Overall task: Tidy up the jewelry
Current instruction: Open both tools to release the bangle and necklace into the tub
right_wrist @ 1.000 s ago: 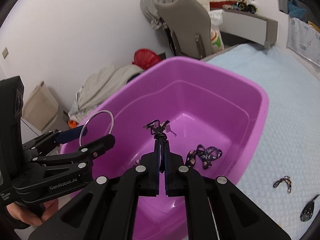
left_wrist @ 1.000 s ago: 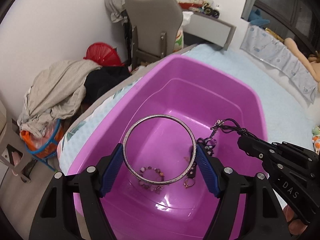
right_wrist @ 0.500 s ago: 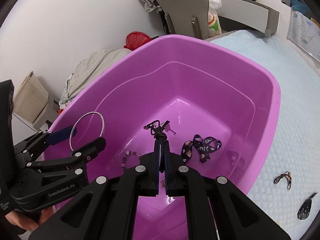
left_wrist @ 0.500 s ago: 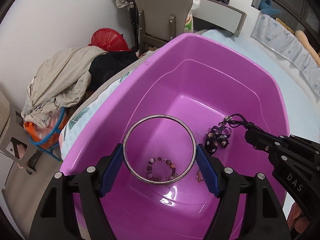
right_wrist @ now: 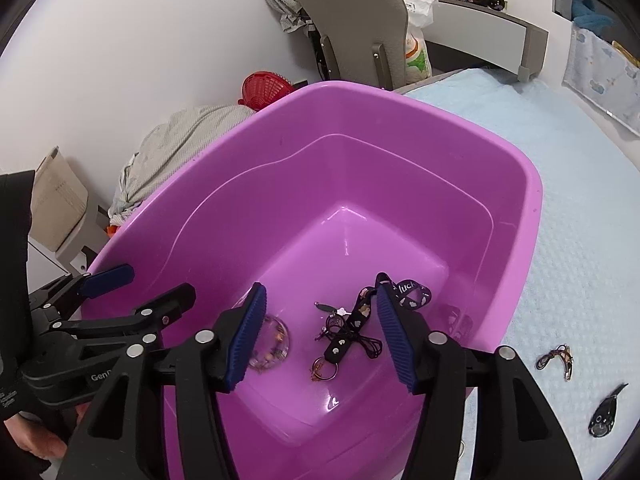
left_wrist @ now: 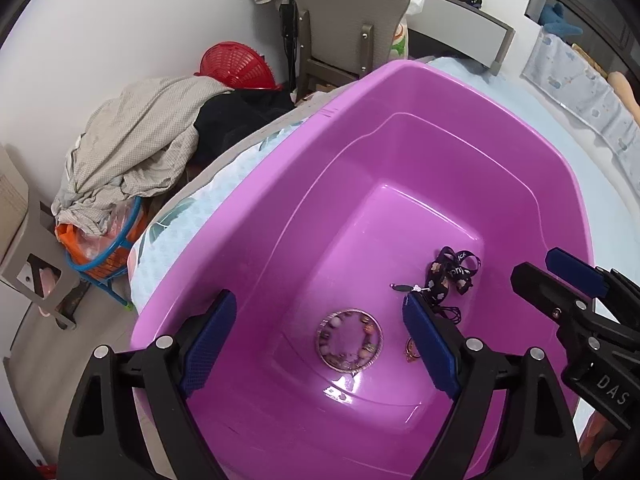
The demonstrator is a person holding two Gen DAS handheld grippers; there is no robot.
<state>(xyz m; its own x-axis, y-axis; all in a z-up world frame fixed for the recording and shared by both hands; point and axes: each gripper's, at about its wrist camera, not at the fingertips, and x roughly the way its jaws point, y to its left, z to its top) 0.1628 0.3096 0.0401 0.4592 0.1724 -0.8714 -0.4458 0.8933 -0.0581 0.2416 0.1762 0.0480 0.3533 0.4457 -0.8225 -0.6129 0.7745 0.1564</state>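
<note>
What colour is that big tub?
Purple-pink; the tub shows best in the right wrist view.

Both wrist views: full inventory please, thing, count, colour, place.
tub: 1, purple, on the bed
bangle: 1, silver, flat on tub floor, ringing the beads
bead bracelet: 1, pinkish, inside the bangle
lanyard: 1, black, printed, tub floor
black cord with clip: 1, tub floor, beside lanyard
ring: 1, gold-toned, tub floor
keyring strap: 1, brown, on blanket right of tub
black fob: 1, on blanket
blanket: 1, pale blue
chair: 1, grey, by wall
left gripper: jaws opening, nothing between
right gripper: jaws opening, nothing between
</note>
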